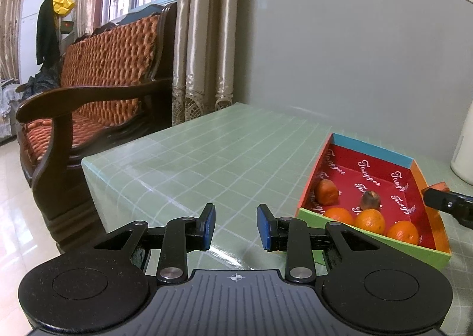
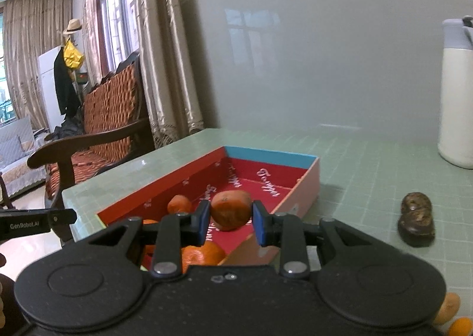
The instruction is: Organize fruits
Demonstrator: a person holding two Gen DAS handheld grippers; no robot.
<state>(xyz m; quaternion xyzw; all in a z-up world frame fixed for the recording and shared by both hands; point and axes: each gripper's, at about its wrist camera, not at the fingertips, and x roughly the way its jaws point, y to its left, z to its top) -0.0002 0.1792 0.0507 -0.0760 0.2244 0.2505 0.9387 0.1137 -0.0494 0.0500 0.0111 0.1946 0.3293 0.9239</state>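
A shallow box (image 1: 372, 150) with a red, lettered inside lies on the green table. In it are three oranges (image 1: 369, 220) along the near wall, a reddish fruit (image 1: 326, 192) and a brown fruit (image 1: 369, 200). My left gripper (image 1: 235, 226) hovers over the table left of the box, its blue pads close together with nothing between them. My right gripper (image 2: 230, 217) is shut on an orange fruit (image 2: 227, 206) above the box (image 2: 266, 155), and its tip (image 1: 440, 200) shows at the box's right side. A dark brown fruit (image 2: 416, 223) lies on the table right of the box.
A white thermos jug (image 2: 455, 99) stands at the back right against the grey wall. Two more orange fruits (image 2: 450, 308) lie at the near right. A wooden sofa (image 1: 103, 76) with orange cushions stands left of the table. The left gripper's finger (image 2: 35, 223) pokes in from the left.
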